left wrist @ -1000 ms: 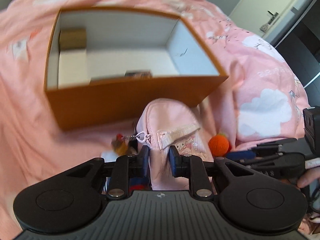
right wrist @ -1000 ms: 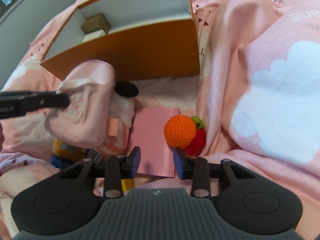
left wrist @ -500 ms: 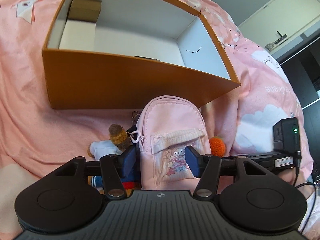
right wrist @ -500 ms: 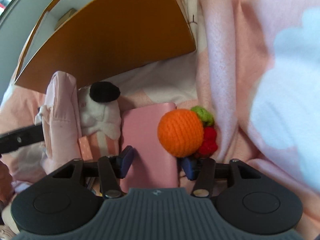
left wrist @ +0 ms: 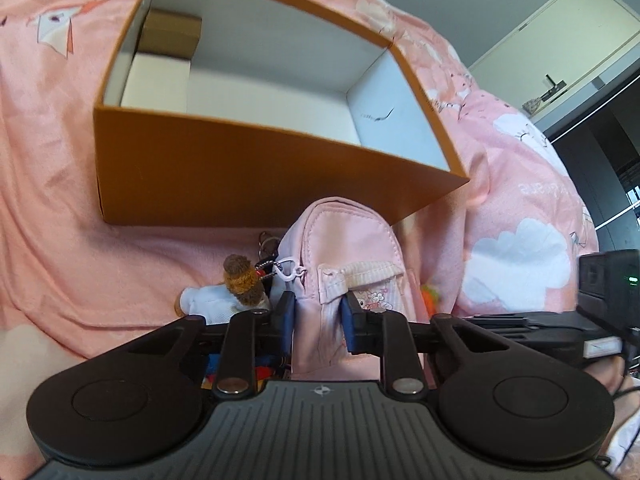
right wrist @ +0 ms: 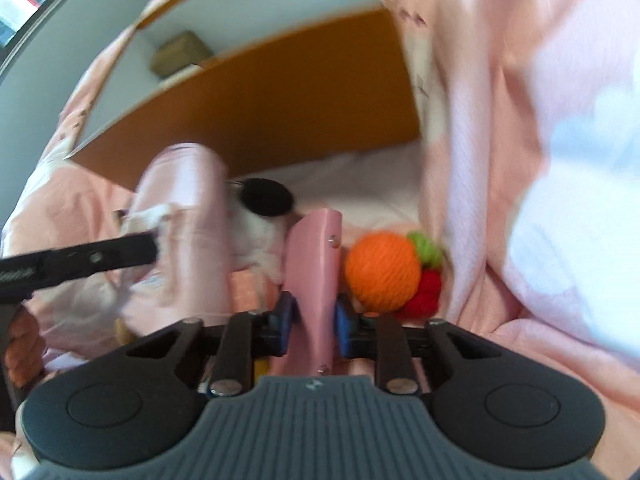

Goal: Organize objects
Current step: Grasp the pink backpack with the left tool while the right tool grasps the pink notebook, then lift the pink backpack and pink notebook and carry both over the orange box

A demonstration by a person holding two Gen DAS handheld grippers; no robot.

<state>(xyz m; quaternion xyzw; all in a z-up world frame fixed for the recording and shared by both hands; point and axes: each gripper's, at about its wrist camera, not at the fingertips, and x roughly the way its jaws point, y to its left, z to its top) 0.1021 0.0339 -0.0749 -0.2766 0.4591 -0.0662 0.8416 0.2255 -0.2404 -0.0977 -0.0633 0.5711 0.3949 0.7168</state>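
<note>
One orange box (left wrist: 240,172) sits open on the pink bedding (left wrist: 52,184), and everything else lies in front of its near wall. Inside, in the far-left corner, are two small cartons – a brown one (left wrist: 170,36) and a white one (left wrist: 156,82) just in front of it.

The left gripper (left wrist: 318,320) points steeply down toward the box's front wall, its pads pinched on the lower part of one pink mini backpack (left wrist: 344,248), which stands upright just before that wall. The right gripper (right wrist: 310,320) tilts down more steeply still, pressed tight on one pink wallet (right wrist: 314,264) held on edge, also short of the box.

Beside the backpack, on its left in the left wrist view, lies one small doll (left wrist: 224,296) with brown hair. Between backpack and wallet sits one white plush (right wrist: 260,216) with a black ear. To the wallet's right rests one orange crochet fruit (right wrist: 382,270) – green and red bits attached.
</note>
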